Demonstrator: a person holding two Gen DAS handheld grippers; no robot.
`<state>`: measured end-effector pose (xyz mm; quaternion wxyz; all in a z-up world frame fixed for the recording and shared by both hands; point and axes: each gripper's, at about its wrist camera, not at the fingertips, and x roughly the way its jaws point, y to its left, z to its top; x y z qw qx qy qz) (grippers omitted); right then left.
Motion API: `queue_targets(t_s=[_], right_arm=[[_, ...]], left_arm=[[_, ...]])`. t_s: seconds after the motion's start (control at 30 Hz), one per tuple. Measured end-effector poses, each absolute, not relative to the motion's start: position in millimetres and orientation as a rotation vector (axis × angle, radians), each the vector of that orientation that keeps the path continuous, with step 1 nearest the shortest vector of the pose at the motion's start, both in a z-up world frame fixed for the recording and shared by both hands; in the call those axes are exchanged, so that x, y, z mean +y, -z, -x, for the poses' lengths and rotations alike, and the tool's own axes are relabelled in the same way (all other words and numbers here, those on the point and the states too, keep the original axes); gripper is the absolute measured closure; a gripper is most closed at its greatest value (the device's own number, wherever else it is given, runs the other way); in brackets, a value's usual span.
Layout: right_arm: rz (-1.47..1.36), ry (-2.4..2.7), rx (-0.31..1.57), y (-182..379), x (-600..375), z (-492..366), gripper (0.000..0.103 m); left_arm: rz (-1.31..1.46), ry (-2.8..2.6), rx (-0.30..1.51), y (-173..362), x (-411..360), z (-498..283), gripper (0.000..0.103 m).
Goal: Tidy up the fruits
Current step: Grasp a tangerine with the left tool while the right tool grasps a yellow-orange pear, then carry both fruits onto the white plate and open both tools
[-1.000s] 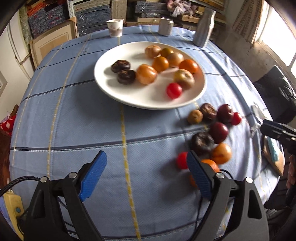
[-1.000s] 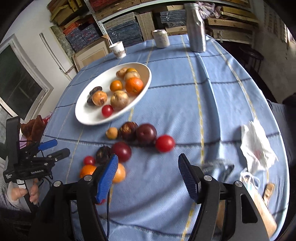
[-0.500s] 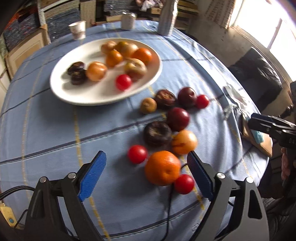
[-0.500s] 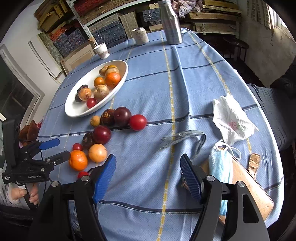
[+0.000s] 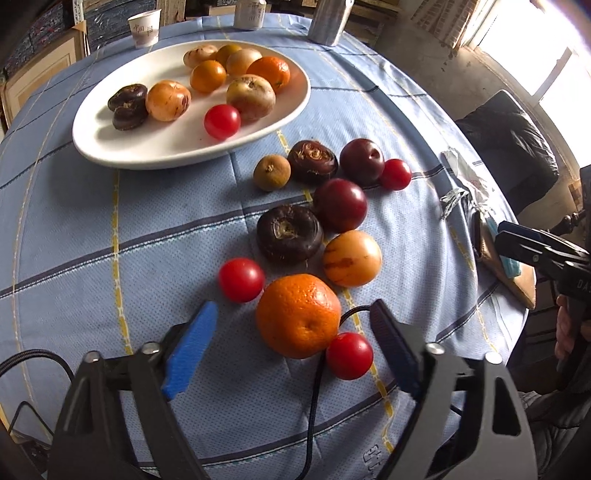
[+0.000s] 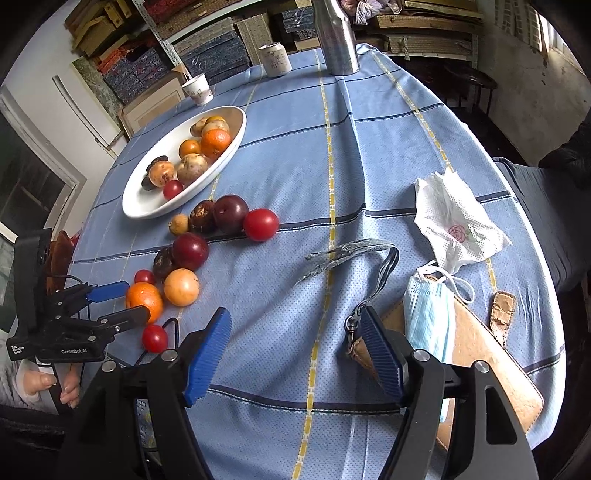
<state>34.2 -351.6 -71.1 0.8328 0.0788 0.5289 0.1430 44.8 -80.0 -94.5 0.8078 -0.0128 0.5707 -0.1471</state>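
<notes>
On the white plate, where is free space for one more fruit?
The plate is bare along its near rim, in front of the red tomato and the dark fruits. Its far side is crowded with oranges.

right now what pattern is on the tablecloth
Light blue tablecloth with a grid of dark blue and yellow stripes, clearest in the right wrist view.

"GenRobot.AI" is printed in white on the black plastic body of the left gripper (image 6: pixel 107 302). The smaller white lettering beside it cannot be read. Red characters are printed on the white paper cup (image 5: pixel 144 27) but cannot be made out.
</notes>
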Motion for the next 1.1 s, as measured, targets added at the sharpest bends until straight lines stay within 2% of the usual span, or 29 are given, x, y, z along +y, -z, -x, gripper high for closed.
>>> queue_targets(t_s=[0.07,0.13,0.3,0.37,0.6,1.07,1.1], right_arm=[[-0.162,-0.306,1.123,71.2,-353.0,-34.8,0.030],[-0.155,-0.311,1.124,71.1,-354.3,-35.5,0.030],[-0.137,-0.326,1.127,71.0,-355.6,-38.2,0.030],[-0.132,-0.333,1.126,71.0,-355.1,-39.0,0.030],[-0.098,-0.409,1.119,71.6,-331.6,-44.1,0.030],[-0.008,-0.597,1.140,81.2,-229.5,-53.3,0.030],[-0.009,-0.593,1.147,83.7,-226.6,-54.7,0.032]], left_arm=[[0.026,0.304,1.233,98.2,-80.8,-45.4,0.041],[0.037,0.298,1.247,101.9,-81.1,-46.5,0.044],[0.064,0.276,1.252,107.1,-79.2,-46.9,0.046],[0.085,0.286,1.239,105.5,-79.1,-45.4,0.057],[0.062,0.212,1.190,91.4,-64.4,-35.4,0.057],[0.096,0.023,1.144,65.6,31.7,-6.2,0.057],[0.097,0.020,1.143,65.3,34.8,-6.0,0.057]])
